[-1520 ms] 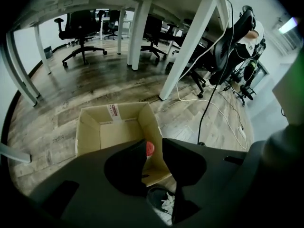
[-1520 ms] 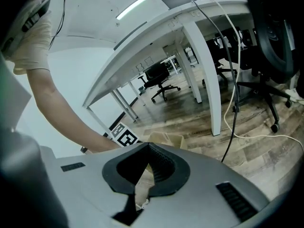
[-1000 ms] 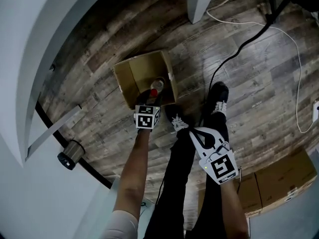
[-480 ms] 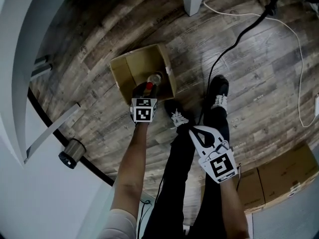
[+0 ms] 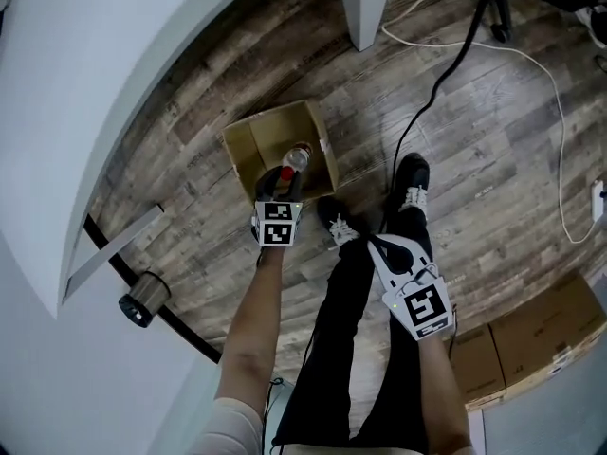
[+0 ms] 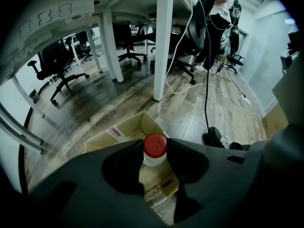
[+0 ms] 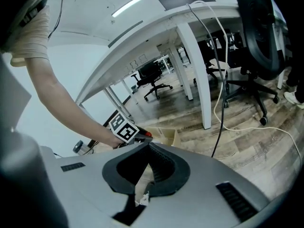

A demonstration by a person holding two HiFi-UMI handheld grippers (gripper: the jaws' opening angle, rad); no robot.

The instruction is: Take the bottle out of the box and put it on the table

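Left gripper has just been closing, and its jaws now pinch the bottle between them, right at the neck under the red cap. The body of the bottle hangs below the jaws, its lower part apparently inside the box directly underneath.

The danger is that grip. It sits high and narrow on a smooth neck, so a quick lift could let the bottle slide down through the pads until only the cap catches, or drop it back into the box. With all its weight below the jaws it may also swing, and a swinging base could clip the box wall just beyond the gripper and knock the hold loose. The table lies well above and to the left of the gripper, a long carry for a dangling load, so any tilt of the wrist on the way is a risk.

Right gripper hangs off to the side, tips pressed together on nothing, too far away to steady anything.
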